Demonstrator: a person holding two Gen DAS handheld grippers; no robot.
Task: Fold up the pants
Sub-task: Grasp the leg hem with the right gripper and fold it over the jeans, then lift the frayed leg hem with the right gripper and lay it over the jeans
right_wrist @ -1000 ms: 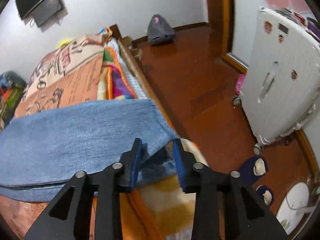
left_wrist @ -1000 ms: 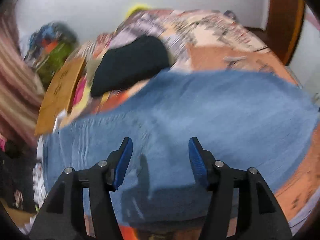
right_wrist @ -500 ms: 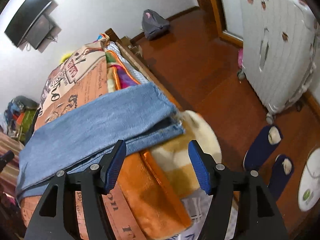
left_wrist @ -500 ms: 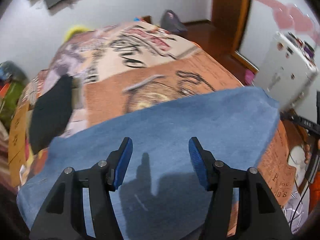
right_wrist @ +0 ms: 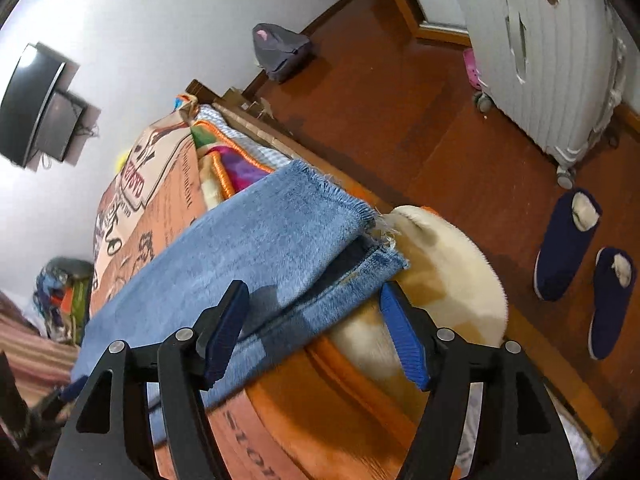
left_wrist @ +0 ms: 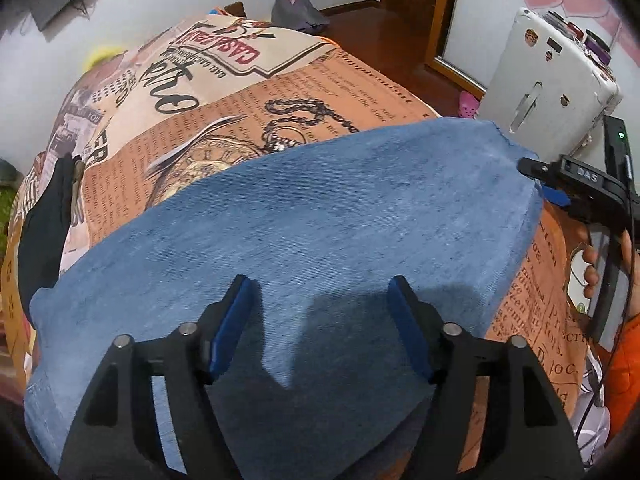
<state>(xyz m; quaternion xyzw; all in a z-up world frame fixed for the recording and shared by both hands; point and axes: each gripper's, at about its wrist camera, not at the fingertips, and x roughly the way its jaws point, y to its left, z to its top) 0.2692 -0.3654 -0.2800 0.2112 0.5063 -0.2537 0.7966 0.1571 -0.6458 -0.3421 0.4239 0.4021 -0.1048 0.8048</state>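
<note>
Both the left tool (left_wrist: pixel 320 312) and right tool (right_wrist: pixel 314 314) hover spread and empty over the soft, heavy, floppy blue denim pants (left_wrist: pixel 304 220) lying lengthwise-folded across the newspaper-print orange bedspread (left_wrist: pixel 280 92), best pinched at the frayed hems (right_wrist: pixel 360 216) at one o'clock, overhanging the bed's edge.

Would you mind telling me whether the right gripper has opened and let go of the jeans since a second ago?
Yes. The right gripper was nearly shut at the jeans' frayed hem; now its fingers are spread wide and it has backed off from the hem.
</note>
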